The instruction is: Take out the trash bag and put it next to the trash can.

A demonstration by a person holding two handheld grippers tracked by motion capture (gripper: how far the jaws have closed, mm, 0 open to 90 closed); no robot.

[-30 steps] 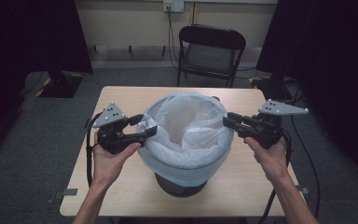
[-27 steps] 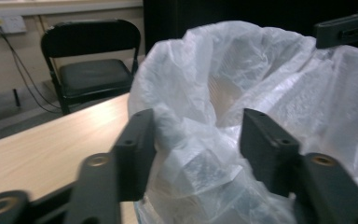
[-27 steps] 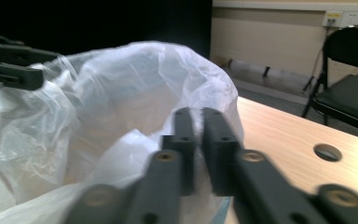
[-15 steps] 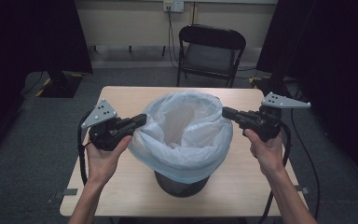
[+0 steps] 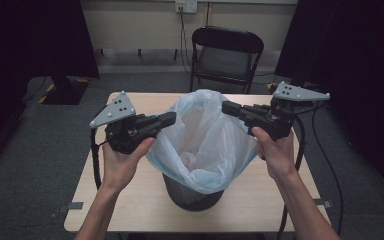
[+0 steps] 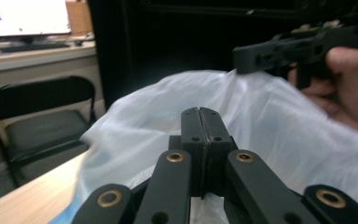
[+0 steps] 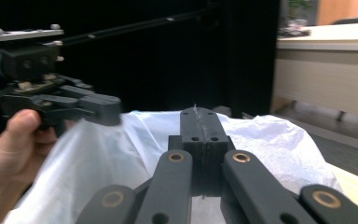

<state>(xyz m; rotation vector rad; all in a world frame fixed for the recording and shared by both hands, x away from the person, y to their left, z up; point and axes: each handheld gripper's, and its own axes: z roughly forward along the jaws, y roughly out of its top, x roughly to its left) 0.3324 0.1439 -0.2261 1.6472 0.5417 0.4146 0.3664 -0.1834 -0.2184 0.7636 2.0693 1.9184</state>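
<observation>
A translucent white plastic bag stands in a dark round bin on the wooden table. My left gripper is shut on the bag's left rim, and my right gripper is shut on its right rim. Both hold the rim stretched up above the bin. In the left gripper view the jaws are pressed together over the bag, with the right gripper across from them. In the right gripper view a sliver of plastic sticks out between the shut jaws, and the left gripper faces them over the bag.
A black folding chair stands behind the table's far edge. Dark curtains hang at both sides. A cable trails from the left gripper and another from the right, both hanging beside the table.
Both grippers closed on the bag's rim and rose. The rim, earlier folded down around the bin, is now lifted off it and pulled upward and narrower.
</observation>
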